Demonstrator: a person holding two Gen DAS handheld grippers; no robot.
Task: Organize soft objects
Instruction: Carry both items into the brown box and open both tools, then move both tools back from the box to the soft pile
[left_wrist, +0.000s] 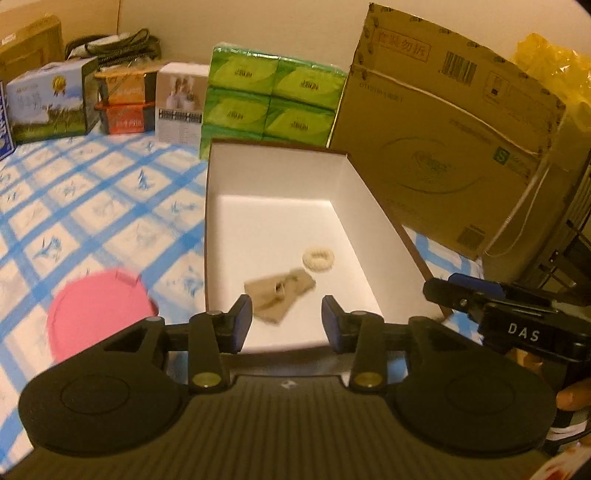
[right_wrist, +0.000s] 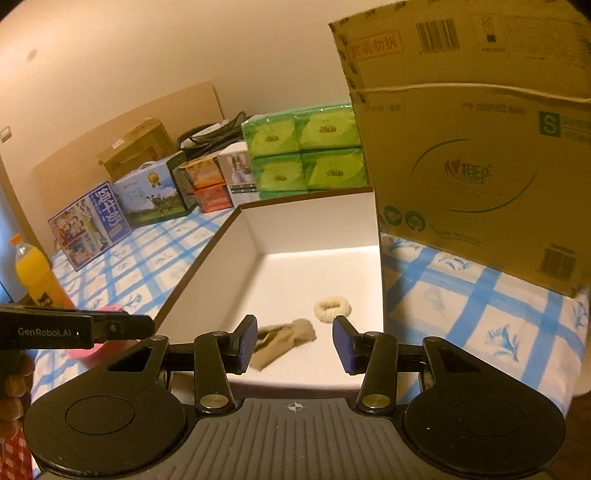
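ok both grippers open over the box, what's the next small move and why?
Probably swing the left gripper left toward the pink item on the cloth. Both grippers are open and empty, the beige cloth and scrunchie already lie in the white box.

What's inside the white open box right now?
Inside the white open cardboard box: a cream ribbed scrunchie ring and a crumpled beige fabric piece, lying apart on the floor. Its near edge is covered by the left tool, so anything there is hidden.

A beige wall backs a blue-checked tablecloth under dim, warm light.
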